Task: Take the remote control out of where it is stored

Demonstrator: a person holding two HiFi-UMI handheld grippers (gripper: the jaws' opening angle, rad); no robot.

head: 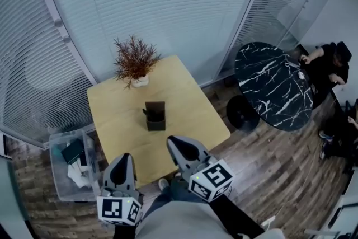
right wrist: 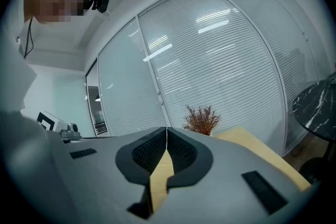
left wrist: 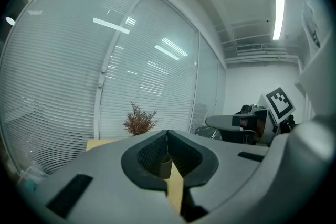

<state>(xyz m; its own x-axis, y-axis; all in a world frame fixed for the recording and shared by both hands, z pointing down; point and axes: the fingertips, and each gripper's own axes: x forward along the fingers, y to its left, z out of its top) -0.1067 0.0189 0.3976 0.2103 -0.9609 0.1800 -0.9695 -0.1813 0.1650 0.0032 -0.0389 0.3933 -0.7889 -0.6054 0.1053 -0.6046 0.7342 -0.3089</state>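
Observation:
A small dark holder [head: 155, 116] stands in the middle of the light wooden table [head: 184, 98]. Something dark sticks up from its left side, too small to tell whether it is the remote control. My left gripper [head: 124, 156] hovers at the table's near edge, jaws shut and empty, pointing at the holder. My right gripper [head: 171, 139] is just to its right, over the near edge, also shut with nothing in it. In the left gripper view the shut jaws [left wrist: 167, 136] fill the bottom, with the holder [left wrist: 165, 165] glimpsed behind them. The right gripper view shows its shut jaws [right wrist: 167, 134] above the tabletop.
A dried plant in a white pot [head: 136, 61] stands at the table's far edge. A clear plastic bin [head: 70, 165] sits on the floor at the left. A round black marble table [head: 274, 84] and a seated person [head: 327, 64] are at the right. Blinds cover the glass walls behind.

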